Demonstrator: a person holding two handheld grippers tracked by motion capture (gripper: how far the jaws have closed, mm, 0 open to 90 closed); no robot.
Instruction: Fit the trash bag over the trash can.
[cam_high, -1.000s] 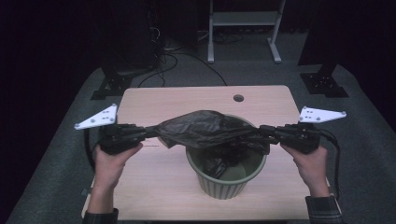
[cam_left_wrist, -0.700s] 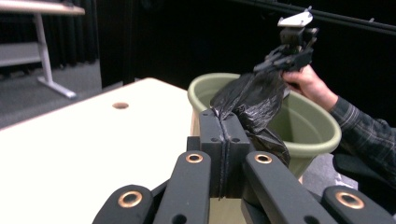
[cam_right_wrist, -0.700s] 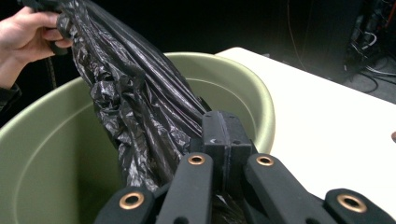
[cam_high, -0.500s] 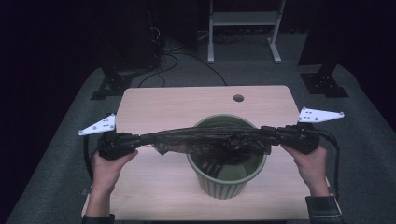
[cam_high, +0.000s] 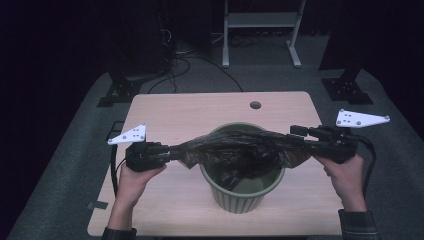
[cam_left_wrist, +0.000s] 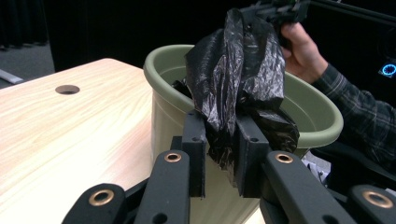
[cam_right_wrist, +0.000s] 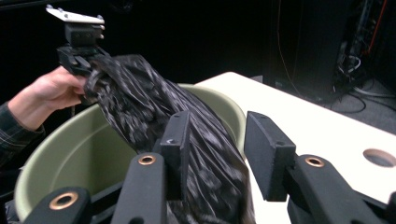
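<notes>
A black plastic bag (cam_high: 235, 147) is stretched across the mouth of a green bin (cam_high: 240, 200) in the middle of the table. My left gripper (cam_high: 175, 151) holds the bag's left end. In the left gripper view the crumpled bag (cam_left_wrist: 238, 60) fills the gap of the left gripper (cam_left_wrist: 219, 121) beside the bin (cam_left_wrist: 163, 107); these jaws have just been opening slightly. My right gripper (cam_high: 295, 131) is at the bag's right end. Its jaws have just been opening: in the right gripper view the bag (cam_right_wrist: 135, 93) lies against one pad (cam_right_wrist: 175, 140) of the right gripper (cam_right_wrist: 217, 126), with a gap to the other pad.
The wooden table (cam_high: 200, 110) has a round hole (cam_high: 255, 105) near its far edge. Behind it on the grey floor stand a white frame (cam_high: 260, 30), loose cables (cam_high: 180, 55) and black stand bases (cam_high: 120, 92).
The bag, domed high above the bin a second ago, has come down and is pulled flat across the rim. The left hand has sunk.
</notes>
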